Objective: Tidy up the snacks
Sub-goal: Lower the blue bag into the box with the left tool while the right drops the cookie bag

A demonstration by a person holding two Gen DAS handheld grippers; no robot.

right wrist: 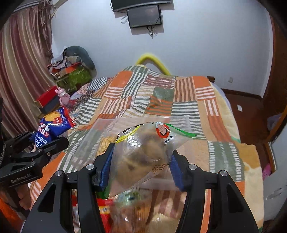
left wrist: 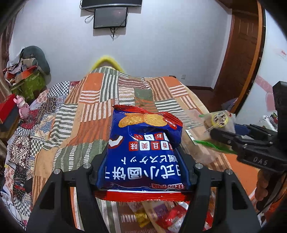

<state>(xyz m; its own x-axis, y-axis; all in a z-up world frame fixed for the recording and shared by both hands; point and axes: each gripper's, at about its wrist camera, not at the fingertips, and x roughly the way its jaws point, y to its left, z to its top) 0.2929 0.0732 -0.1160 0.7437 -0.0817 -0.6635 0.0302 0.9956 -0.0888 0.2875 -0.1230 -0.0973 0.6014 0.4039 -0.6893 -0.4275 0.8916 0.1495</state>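
My left gripper [left wrist: 143,166] is shut on a blue biscuit bag [left wrist: 143,148] with red ends, held above the bed. The same blue biscuit bag [right wrist: 52,125] and the left gripper [right wrist: 48,143] show at the left of the right wrist view. My right gripper [right wrist: 141,157] is shut on a clear snack bag [right wrist: 143,152] with a green strip and brown pieces inside. That clear snack bag [left wrist: 218,123] and the right gripper [left wrist: 222,136] appear at the right edge of the left wrist view. Below both grippers lies a blurred pile of snack packets [left wrist: 165,215].
A bed with a patchwork blanket [right wrist: 179,100] fills the middle. Clutter, a red box [right wrist: 48,96] and a pink toy [left wrist: 22,105] sit at the bed's left. A curtain [right wrist: 21,71] hangs at the left, a wooden door [left wrist: 238,59] at the right, a screen [right wrist: 143,16] on the wall.
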